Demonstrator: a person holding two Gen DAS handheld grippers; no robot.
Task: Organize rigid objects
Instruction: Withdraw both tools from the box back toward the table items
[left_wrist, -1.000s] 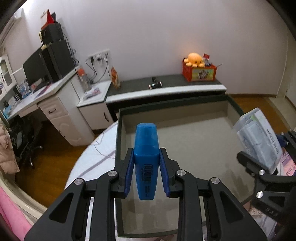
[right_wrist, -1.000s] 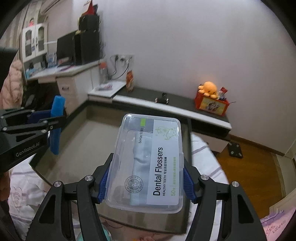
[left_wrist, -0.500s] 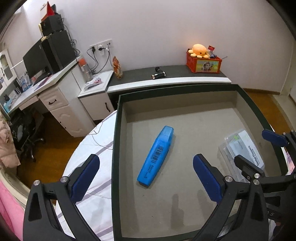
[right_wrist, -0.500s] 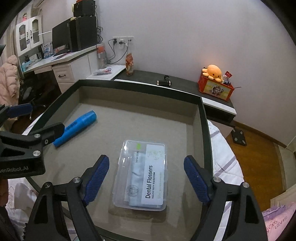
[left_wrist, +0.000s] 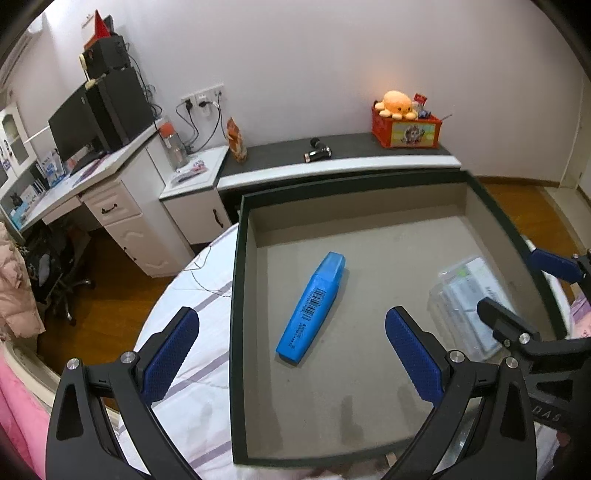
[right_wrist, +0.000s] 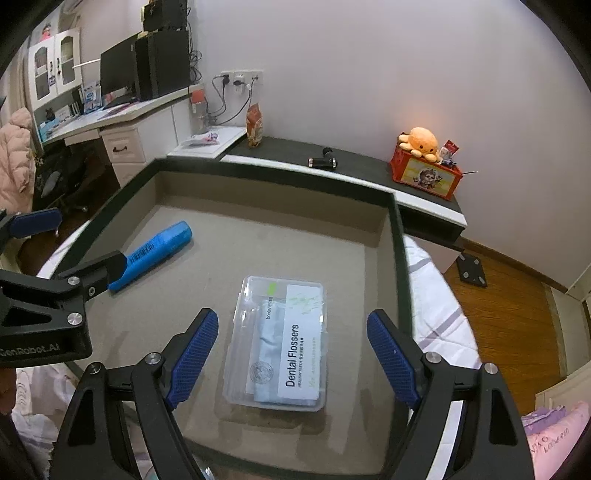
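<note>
A blue highlighter (left_wrist: 314, 302) lies slanted on the beige floor of a dark-rimmed tray (left_wrist: 236, 295), left of centre. My left gripper (left_wrist: 291, 313) hovers above it, wide open, pads clear of it. A clear dental flosser box (right_wrist: 280, 343) lies flat on the tray floor towards the right wall of the tray (right_wrist: 397, 236). Above the box my right gripper (right_wrist: 291, 314) stands open, with neither pad touching it. The highlighter (right_wrist: 155, 251) and the left gripper (right_wrist: 86, 240) also show at the left of the right wrist view. The flosser box (left_wrist: 465, 299) and right gripper (left_wrist: 508, 279) sit at the right of the left wrist view.
The tray rests on a round table with a white striped cloth (left_wrist: 192, 295). Behind it runs a low dark shelf (left_wrist: 332, 155) with a red box and an orange plush (left_wrist: 397, 105). A white desk with a monitor (left_wrist: 74, 125) stands at the left, over wooden floor.
Both grippers have opened and let go. The highlighter and the flosser box, held up a second ago, now lie on the tray floor. Little differs from half a second ago.
</note>
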